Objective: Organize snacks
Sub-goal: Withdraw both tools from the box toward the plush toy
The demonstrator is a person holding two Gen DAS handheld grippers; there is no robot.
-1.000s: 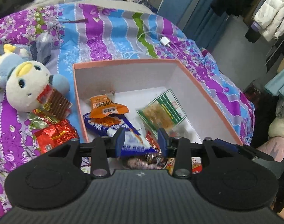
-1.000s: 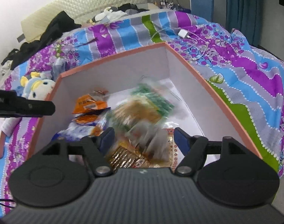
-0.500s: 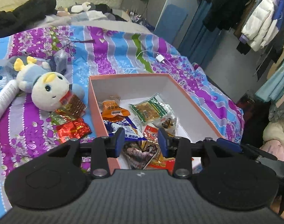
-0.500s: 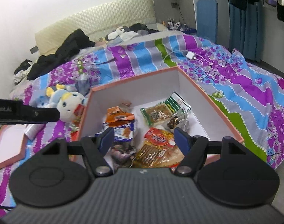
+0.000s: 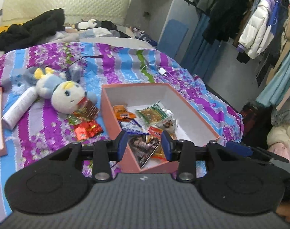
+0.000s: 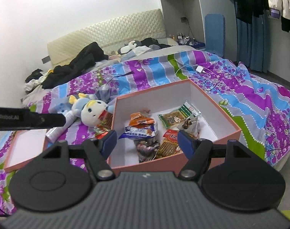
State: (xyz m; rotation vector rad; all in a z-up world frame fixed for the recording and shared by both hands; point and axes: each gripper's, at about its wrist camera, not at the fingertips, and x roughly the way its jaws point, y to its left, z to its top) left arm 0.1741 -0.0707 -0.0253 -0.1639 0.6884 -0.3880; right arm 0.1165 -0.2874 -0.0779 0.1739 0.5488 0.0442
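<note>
Most snack packs already in pink box (image 5: 110, 112) on bed. Still out: red packs (image 5: 87, 130) on bedspread beside box, near plush toy (image 5: 66, 97). Left gripper (image 5: 145, 143) & right gripper (image 6: 146, 142): jaws apart, nothing held.

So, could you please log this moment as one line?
left gripper: open, empty | right gripper: open, empty | pink box: holds snack packets | red packets: on bedspread beside box
</note>
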